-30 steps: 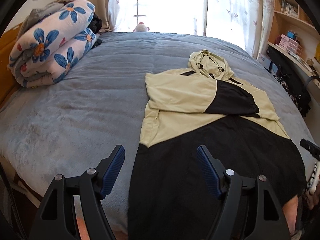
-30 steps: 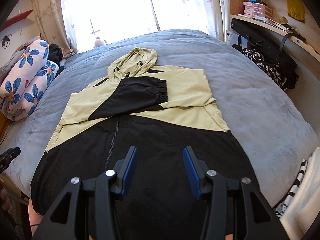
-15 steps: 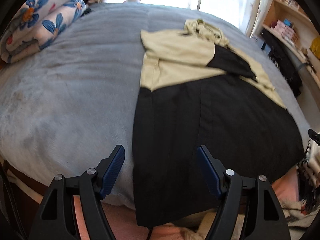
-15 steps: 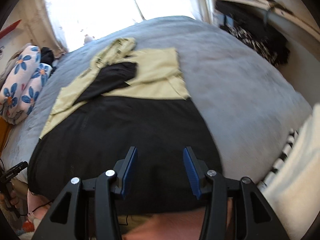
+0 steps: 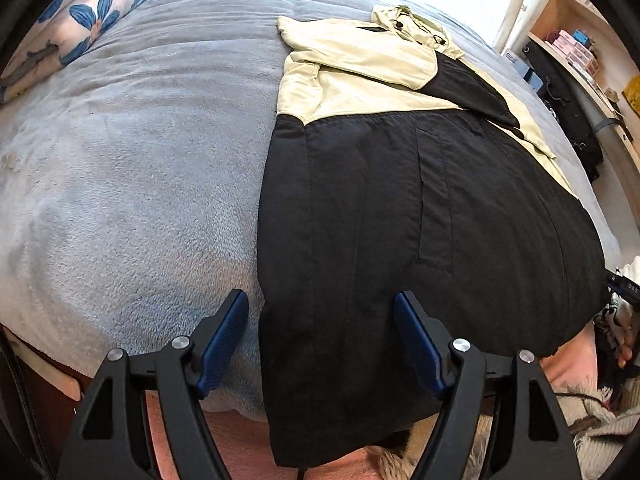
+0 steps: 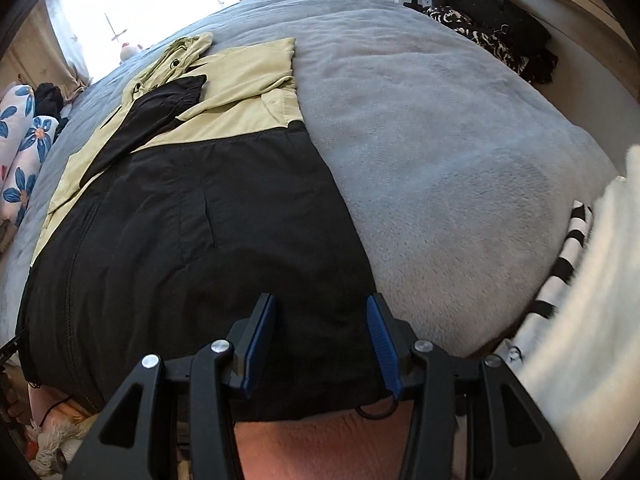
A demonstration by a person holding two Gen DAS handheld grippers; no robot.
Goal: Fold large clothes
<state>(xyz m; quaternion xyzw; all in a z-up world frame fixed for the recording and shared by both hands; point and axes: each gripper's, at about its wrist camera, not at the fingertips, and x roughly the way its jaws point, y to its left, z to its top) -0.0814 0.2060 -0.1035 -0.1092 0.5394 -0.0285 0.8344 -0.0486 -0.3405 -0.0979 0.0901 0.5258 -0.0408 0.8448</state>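
Garment: a large hooded jacket (image 5: 400,200), black in the lower part and pale yellow-green at the top, lies flat on the grey blanket (image 5: 140,160) of the bed.
Place of the jacket: its hem hangs a little over the near edge of the bed; the hood (image 6: 184,50) points away, toward the bright window.
Already done: both sleeves look folded in across the chest. The black sleeve end (image 6: 160,108) lies on top of the yellow part, and the sides of the jacket make rather straight lines.
Left to do: I judge the fold along the length is not yet made. The hem must go up toward the hood, maybe in two steps, and the hood must be tucked in.
Left gripper (image 5: 320,344): the jaws stand wide apart and hold nothing. It hangs over the hem corner of the jacket on the side of the flowered quilt (image 5: 92,20); one finger is over the blanket, the other over the black cloth.
Right gripper (image 6: 320,344): half open, empty. It is over the opposite hem corner, both fingers above the black cloth, close to the jacket's side edge.
Step now: probably the approach to take both hem corners.
Progress: about the middle of the task, by my reading.
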